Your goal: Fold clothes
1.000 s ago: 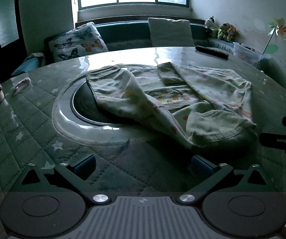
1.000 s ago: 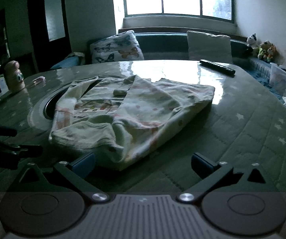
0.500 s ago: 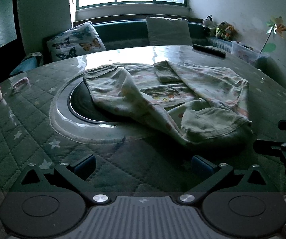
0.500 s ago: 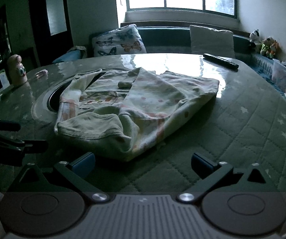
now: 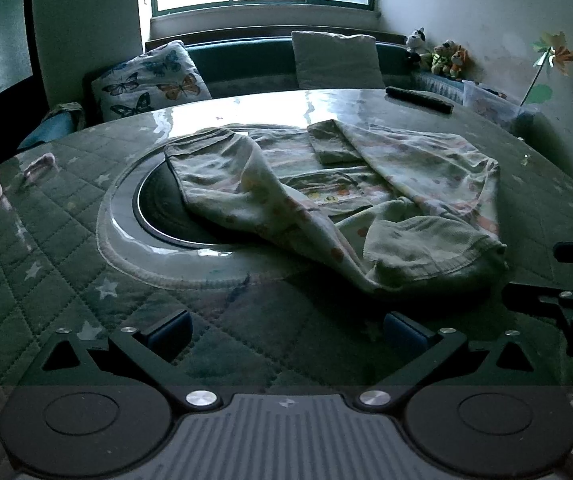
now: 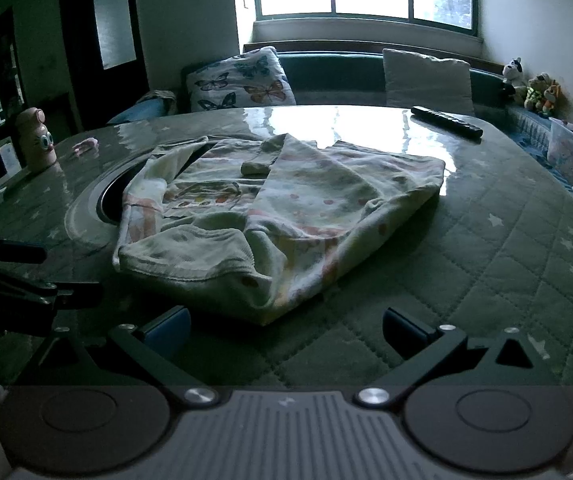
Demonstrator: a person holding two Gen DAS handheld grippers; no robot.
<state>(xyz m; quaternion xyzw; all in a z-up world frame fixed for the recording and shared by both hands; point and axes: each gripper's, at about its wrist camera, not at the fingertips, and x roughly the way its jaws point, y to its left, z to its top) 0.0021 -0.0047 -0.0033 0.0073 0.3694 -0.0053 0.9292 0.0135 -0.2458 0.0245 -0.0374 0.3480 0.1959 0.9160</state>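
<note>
Left gripper (image 5: pixel 286 330) spread wide, empty, low over quilted table cover (image 5: pixel 46 240). Right gripper (image 6: pixel 284 330) likewise parted, empty. Printed child's shirt (image 6: pixel 286 216) lies rumpled just ahead of both, hem nearest, partly over round recess (image 5: pixel 158 208). Remote control (image 6: pixel 446 122) far beyond.

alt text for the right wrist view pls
A pale printed garment lies partly folded on a quilted green round table, just beyond the open, empty right gripper. The left gripper shows at the left edge; a remote lies at the table's far side.
</note>
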